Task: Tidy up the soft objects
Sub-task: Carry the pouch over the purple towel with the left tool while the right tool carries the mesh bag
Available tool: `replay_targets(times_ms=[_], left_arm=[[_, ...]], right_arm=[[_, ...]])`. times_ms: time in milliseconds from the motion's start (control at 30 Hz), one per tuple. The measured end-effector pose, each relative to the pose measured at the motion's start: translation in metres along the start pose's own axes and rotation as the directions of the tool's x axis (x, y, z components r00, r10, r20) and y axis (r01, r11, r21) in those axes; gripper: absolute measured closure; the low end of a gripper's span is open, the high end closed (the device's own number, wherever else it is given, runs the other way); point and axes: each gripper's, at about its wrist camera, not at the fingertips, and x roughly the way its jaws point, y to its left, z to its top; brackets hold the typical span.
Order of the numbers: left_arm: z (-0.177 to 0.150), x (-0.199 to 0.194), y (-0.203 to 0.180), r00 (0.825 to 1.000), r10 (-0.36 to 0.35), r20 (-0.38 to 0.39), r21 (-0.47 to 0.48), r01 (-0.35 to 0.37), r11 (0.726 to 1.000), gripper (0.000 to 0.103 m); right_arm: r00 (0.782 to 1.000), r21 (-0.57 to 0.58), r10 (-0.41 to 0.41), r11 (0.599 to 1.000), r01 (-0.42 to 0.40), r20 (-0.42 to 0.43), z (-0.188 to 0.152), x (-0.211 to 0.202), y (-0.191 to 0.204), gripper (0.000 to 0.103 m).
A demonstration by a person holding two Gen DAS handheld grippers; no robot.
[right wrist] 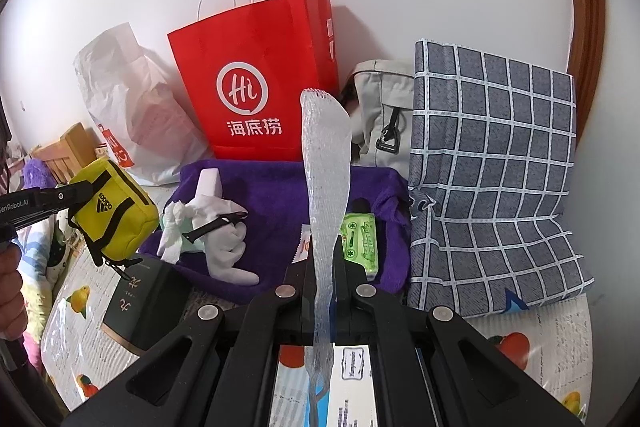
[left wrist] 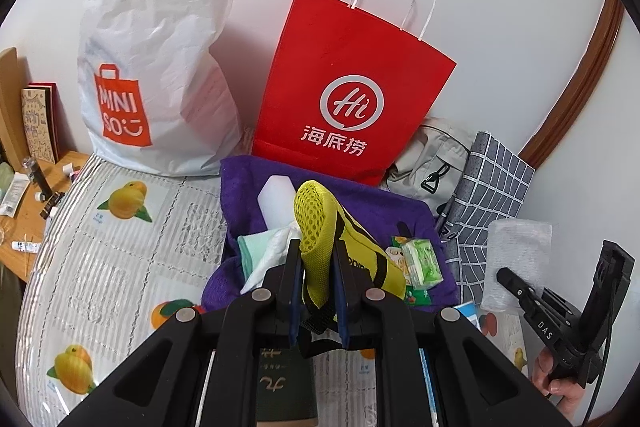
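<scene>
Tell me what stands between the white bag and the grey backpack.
The red bag stands between the white bag and the backpack, seen in both wrist views.

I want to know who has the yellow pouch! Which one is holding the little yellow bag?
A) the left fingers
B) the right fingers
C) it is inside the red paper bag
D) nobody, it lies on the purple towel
A: the left gripper has its fingers shut on the yellow pouch, lifted above the purple towel; the right gripper pinches a strip of white foam wrap instead.
</scene>
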Motion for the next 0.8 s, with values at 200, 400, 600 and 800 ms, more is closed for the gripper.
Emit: replay_targets(times_ms=[200,400,600,800], left_arm=[[0.009,0.013,-0.009,1.0,-0.002,-0.001,0.01,0.002,1.0,0.089],[0.015,0.021,-0.012,1.0,-0.009,0.002,0.011,0.009,1.0,0.089],[0.022,0.035,-0.015,1.0,0.0,-0.005,0.011,0.0,1.0,0.089],[0.027,0.048,-0.016,1.0,0.0,-0.015,0.008,0.0,1.0,0.09]], right_arm=[[1.0,-0.001,0.0,1.0,0.0,-0.004,0.006,0.009,-0.005,0.1],[1.0,0.005,0.001,1.0,-0.001,-0.008,0.012,0.02,-0.012,0.1],[1.0,0.016,0.008,1.0,-0.008,-0.008,0.021,0.031,-0.018,0.1],[1.0,0.012,0.013,1.0,-0.013,-0.008,0.028,0.043,-0.016,0.1]])
